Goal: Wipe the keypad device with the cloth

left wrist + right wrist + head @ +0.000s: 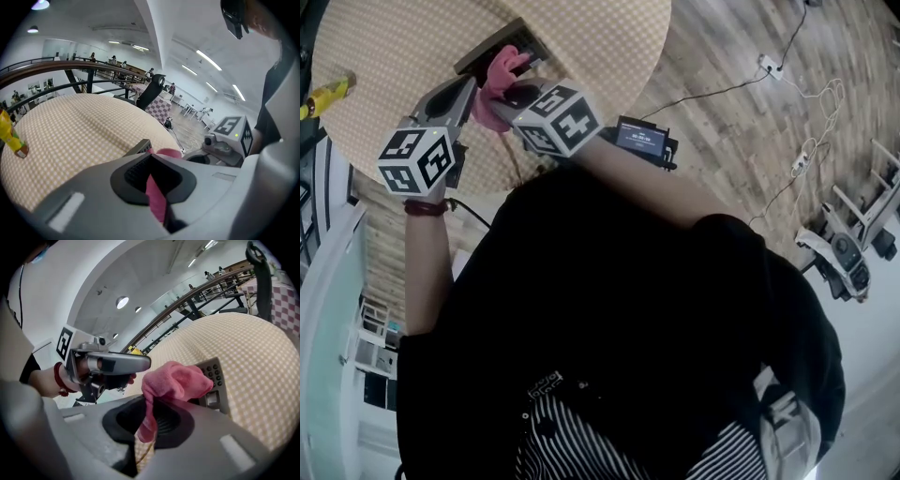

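Left gripper [152, 177] and right gripper [150, 420] are both clamped tight on the cloth [176, 380]. The cloth bunches by the keypad [214, 373] on the table [394, 56].

A pink, soft fabric cloth [176, 380] is bunched into a crumpled lump with a narrow tail hanging from it. It sits over the near end of a dark grey, flat rectangular keypad device [216, 379] and covers part of it. The device's rows of small round buttons face up. It lies flat near the edge of a round table with a tan checked cover [412, 56]. The cloth's tail is pinched in the right gripper [147, 420], and another strip of it in the left gripper [152, 180].
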A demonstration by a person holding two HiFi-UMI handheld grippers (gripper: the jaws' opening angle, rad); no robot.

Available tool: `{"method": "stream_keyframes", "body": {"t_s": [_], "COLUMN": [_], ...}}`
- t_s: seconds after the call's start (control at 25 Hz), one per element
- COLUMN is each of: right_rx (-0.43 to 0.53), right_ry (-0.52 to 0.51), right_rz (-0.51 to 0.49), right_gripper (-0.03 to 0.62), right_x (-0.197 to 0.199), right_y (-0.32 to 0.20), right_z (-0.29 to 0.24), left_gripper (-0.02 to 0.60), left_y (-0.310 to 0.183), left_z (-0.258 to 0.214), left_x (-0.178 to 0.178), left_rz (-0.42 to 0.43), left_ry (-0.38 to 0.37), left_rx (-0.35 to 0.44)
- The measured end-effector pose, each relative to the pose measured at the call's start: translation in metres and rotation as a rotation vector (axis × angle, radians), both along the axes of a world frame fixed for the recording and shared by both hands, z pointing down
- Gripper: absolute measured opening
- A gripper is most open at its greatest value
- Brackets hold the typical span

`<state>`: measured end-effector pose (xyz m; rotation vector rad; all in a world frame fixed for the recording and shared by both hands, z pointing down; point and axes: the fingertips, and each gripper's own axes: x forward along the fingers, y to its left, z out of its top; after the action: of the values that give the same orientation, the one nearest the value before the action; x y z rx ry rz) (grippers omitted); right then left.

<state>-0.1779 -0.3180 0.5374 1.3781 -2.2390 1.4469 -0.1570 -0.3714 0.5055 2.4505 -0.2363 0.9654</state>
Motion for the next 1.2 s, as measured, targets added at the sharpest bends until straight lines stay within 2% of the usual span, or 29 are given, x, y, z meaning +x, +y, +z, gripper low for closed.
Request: {"method": "stream_keyframes", "body": {"t_s": [0.24,0.56,0.76,0.92,1.2], "right_rx": [-0.024,-0.066,-0.077,-0.079,-0.016], "right_ry": [0.02,0.021,0.026,0.041,0.079], "right_rz": [-0.019,-0.013,-0.03,-0.03,-0.049], "right_gripper": [0.044,0.044,0.044,0.044,0.044], "right_x": [0.0,0.003,-0.002,-0.003,-0.013], "right_y": [0.001,0.002,0.0,-0.001,-0.034], "right_z": [0.014,0.033,0.044,0.05,0.038], "left_gripper": [0.004,0.003,0.003,0.003,0.003], "left_y": [-0.021,-0.053,-0.054,-0.045,-0.034], "left_z": [0.012,0.03,0.05,0.064,0.073], "left_x": [0.013,0.037,0.052,0.058,0.058], "left_rz": [0.113,0.124,0.16,0.193,0.216], "left_ry": [-0.087,-0.127,-0.168,-0.184,-0.178], "left_rx": [0.066,0.106,0.12,0.111,0.059]}}
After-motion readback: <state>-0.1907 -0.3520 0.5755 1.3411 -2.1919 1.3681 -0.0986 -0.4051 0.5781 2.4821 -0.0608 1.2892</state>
